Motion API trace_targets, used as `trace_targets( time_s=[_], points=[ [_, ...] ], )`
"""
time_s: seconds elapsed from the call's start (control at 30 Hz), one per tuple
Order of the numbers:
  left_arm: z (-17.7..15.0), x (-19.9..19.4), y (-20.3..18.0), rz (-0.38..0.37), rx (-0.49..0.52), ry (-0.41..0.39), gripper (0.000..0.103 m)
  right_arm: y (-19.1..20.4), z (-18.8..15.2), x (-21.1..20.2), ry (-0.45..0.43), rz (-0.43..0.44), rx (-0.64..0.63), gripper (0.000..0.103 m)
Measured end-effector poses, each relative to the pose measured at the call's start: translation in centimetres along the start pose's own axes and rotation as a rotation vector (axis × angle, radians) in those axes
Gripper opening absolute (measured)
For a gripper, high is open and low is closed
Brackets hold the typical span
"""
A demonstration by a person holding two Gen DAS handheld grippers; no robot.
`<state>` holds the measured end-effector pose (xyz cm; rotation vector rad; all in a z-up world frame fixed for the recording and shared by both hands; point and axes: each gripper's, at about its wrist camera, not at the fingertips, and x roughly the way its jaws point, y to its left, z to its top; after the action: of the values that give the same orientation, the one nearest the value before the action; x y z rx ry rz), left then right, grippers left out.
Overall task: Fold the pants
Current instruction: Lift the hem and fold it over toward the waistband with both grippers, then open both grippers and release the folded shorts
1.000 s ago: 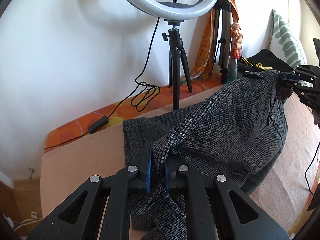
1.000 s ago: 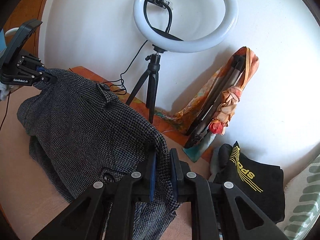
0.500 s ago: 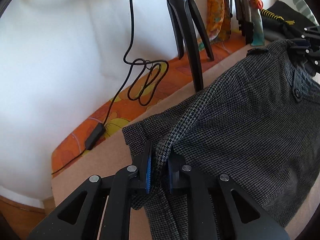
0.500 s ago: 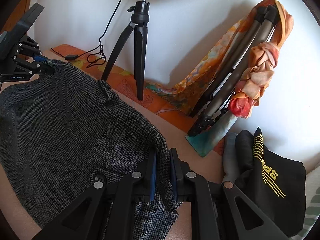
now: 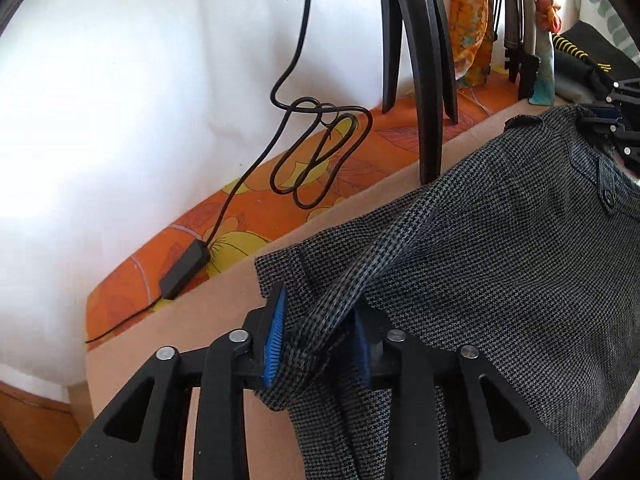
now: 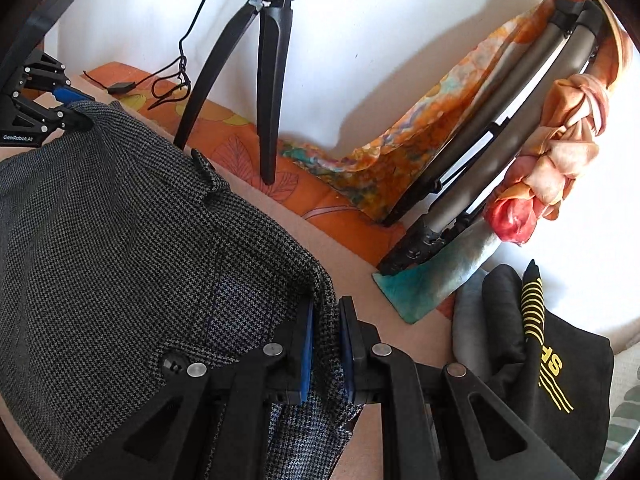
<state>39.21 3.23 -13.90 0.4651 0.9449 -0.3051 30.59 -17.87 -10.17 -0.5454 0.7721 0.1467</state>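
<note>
The grey houndstooth pants [image 5: 520, 264] lie spread between my two grippers over the beige surface [image 5: 208, 304]; they also show in the right wrist view [image 6: 120, 232]. My left gripper [image 5: 318, 340] has its jaws parted, with a bunched edge of the fabric still lying between the blue pads. My right gripper [image 6: 325, 344] is shut on the waistband edge near a button [image 6: 173, 363]. Each gripper shows at the far edge of the other's view: the right one [image 5: 612, 120] and the left one [image 6: 44, 108].
A black tripod [image 6: 268, 80] stands on the orange floral cloth [image 5: 256, 216] by the white wall, its cable [image 5: 316, 152] coiled there. A folded stand wrapped in a scarf [image 6: 520, 152] and a black garment with yellow print [image 6: 552, 360] lie to the right.
Both grippers have lowered the pants toward the surface and the views tilted down. My left gripper's jaws have opened somewhat around the fabric.
</note>
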Motion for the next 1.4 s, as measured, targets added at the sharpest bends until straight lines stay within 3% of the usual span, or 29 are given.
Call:
trace_targets(
  time_s=[0.1, 0.17, 0.27, 0.37, 0.53, 0.63, 0.8, 0.87, 0.97, 1.07, 1.27, 1.33, 1.4],
  points=[
    [-0.6, -1.0, 2.3, -0.091, -0.082, -0.02, 0.05, -0.5, -0.3, 1.0, 0.024, 0.012, 0.017, 0.01],
    [-1.2, -1.6, 3.8, -0.083, -0.13, -0.033, 0.06, -0.5, -0.4, 1.3, 0.025, 0.017, 0.023, 0.01],
    [-1.9, -2.0, 5.9, 0.034, -0.177, -0.029, 0.058, 0.1, -0.1, 2.2, 0.047, 0.0, 0.005, 0.01],
    [-3.1, -3.0, 8.0, 0.022, -0.273, -0.065, 0.058, 0.1, 0.1, 3.2, 0.065, -0.001, -0.001, 0.011],
    [-4.7, -5.1, 7.3, 0.033, -0.283, -0.099, 0.058, -0.1, 0.3, 3.5, 0.089, -0.014, -0.001, 0.013],
    [-6.0, -7.5, 6.0, -0.026, -0.321, -0.145, 0.058, -0.5, 0.3, 2.8, 0.083, -0.051, 0.025, 0.036],
    [-7.7, -10.6, 2.2, -0.087, -0.302, -0.181, 0.058, -1.8, -0.8, -1.7, 0.001, -0.062, 0.143, 0.056],
    [-8.7, -11.7, 0.6, -0.131, -0.312, -0.196, 0.058, -2.0, -2.0, -4.5, -0.045, -0.031, 0.214, 0.071],
    [-10.3, -12.7, -2.0, -0.21, -0.319, -0.21, 0.058, -1.7, -4.9, -8.3, -0.103, 0.082, 0.343, 0.082],
    [-11.1, -12.3, -4.8, -0.263, -0.283, -0.197, 0.058, -1.0, -8.2, -9.1, -0.07, 0.191, 0.477, 0.085],
    [-12.2, -11.7, -11.3, -0.298, -0.078, -0.125, 0.058, -1.1, -13.5, -7.5, 0.102, 0.402, 0.82, 0.086],
    [-12.5, -11.5, -12.5, -0.299, -0.023, -0.109, 0.058, -1.6, -14.3, -7.1, 0.092, 0.436, 0.893, 0.086],
    [-12.6, -10.9, -13.0, -0.299, -0.001, -0.089, 0.058, -1.9, -14.5, -6.6, 0.098, 0.417, 0.915, 0.086]
  ],
)
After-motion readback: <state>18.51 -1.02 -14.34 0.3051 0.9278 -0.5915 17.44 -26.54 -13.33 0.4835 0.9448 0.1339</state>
